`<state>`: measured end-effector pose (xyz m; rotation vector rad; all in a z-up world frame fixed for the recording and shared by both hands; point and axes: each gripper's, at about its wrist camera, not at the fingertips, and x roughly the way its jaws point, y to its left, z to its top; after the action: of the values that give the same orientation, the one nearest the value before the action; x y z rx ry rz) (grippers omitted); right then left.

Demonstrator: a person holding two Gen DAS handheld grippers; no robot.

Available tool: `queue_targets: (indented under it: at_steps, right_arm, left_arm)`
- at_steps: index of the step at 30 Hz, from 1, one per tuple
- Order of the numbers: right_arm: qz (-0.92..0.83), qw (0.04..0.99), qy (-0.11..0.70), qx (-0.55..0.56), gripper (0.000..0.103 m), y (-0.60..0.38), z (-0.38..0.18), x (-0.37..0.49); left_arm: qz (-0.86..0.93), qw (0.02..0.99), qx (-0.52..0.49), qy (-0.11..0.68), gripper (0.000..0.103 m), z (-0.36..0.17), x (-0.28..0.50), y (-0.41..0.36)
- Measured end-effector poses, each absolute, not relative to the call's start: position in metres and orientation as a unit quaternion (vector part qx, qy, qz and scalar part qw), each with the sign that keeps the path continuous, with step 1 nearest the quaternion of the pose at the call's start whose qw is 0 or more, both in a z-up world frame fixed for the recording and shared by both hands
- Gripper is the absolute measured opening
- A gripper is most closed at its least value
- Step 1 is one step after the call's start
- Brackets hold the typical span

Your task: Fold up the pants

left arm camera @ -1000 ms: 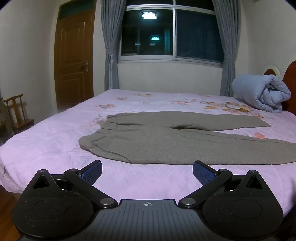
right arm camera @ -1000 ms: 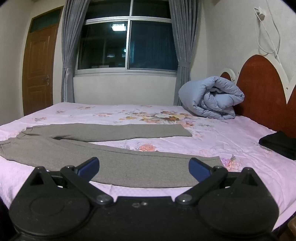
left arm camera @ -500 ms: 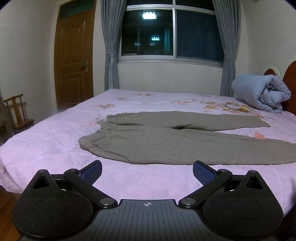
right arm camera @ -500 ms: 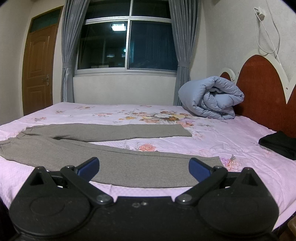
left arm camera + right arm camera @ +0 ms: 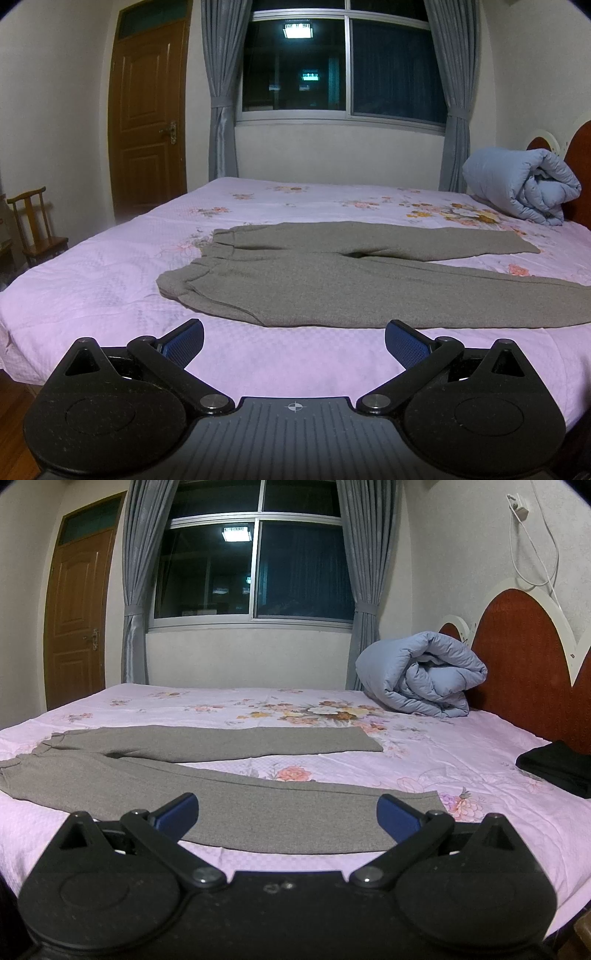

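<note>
Left hand-held gripper (image 5: 294, 341): jaws spread wide, blue pads bare, nothing between them; it hung at the near edge of the bed, short of the cloth.
Pants, left view: grey pants (image 5: 332, 273) lay flat on the pink floral bed (image 5: 92, 273), waistband to the left, legs running off to the right, the far leg angled away from the near one.
Waistband, left view: rumpled, one corner turned over on itself.
Background, left view: rolled blue duvet (image 5: 521, 188) sat by the headboard, well apart from the pants; a wooden chair (image 5: 35, 225) stood off the bed at left.
Right hand-held gripper (image 5: 287, 818): likewise parted wide and empty, its pads poised over the near leg's cuff end.
Pants, right view: near leg's hem (image 5: 428, 812) lay just past the right pad; the far leg stopped shorter, a strip of sheet between the two.
Other cloth, right view: dark folded garment (image 5: 557, 766) lay near the headboard, clear of the pants.
Task stage: judged not yet begun; no fold showed.
Risk: a pinch at the hem might catch the sheet along with the fabric, or only the top layer, so the leg would drag askew.
Risk, waistband: its turned corner could get folded in as a lump.
</note>
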<state>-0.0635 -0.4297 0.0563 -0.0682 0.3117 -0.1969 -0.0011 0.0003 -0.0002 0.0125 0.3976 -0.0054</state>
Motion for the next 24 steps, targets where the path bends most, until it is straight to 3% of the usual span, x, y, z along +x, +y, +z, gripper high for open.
queue_targets:
  at_steps: [24]
  right_arm:
    - [-0.098,0.983,0.155,-0.034,0.097,-0.4301,0.0555,-0.0634]
  left_arm:
    - [-0.003,0.980,0.006,0.198,0.103,-0.0002,-0.0011,0.0002]
